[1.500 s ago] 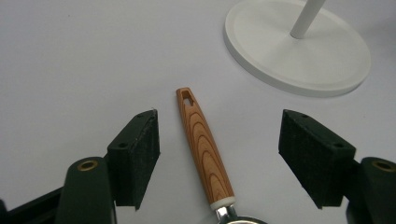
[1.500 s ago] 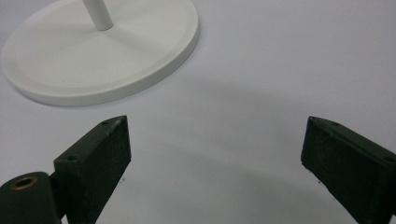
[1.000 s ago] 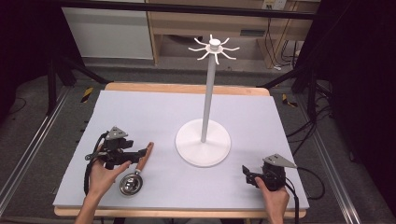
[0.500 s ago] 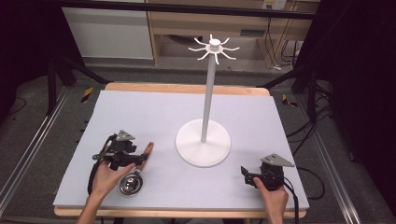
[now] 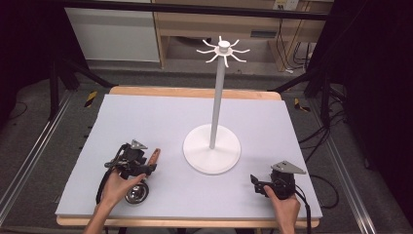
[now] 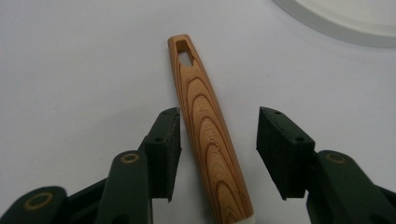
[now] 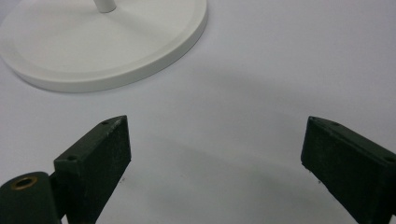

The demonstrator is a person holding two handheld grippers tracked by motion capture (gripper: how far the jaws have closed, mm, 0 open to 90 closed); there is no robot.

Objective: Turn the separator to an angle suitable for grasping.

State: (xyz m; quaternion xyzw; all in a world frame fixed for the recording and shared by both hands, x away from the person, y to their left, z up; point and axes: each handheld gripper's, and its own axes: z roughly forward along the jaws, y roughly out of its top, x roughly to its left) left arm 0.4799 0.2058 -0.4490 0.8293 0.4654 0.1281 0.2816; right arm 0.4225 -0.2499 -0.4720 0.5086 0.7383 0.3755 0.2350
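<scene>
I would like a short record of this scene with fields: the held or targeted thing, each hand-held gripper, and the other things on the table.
target: wooden handle of a utensil with a metal bowl end, flat on the mat
left hand-held gripper: jaws either side of the handle, just been closing; one pad at its edge, the other apart
right hand-held gripper: open, nothing between the jaws
other: white stand with hooks on top
surface: grey mat

The handle [image 6: 208,135] between my left gripper's [image 6: 217,154] matt black plastic pads looks like smooth wood with bold grain, or a print of it. Its bowl [image 5: 137,193] shines like polished metal. The stand [image 5: 212,148] is smooth white with a soft sheen. The mat [image 5: 146,122] is matt grey.
</scene>
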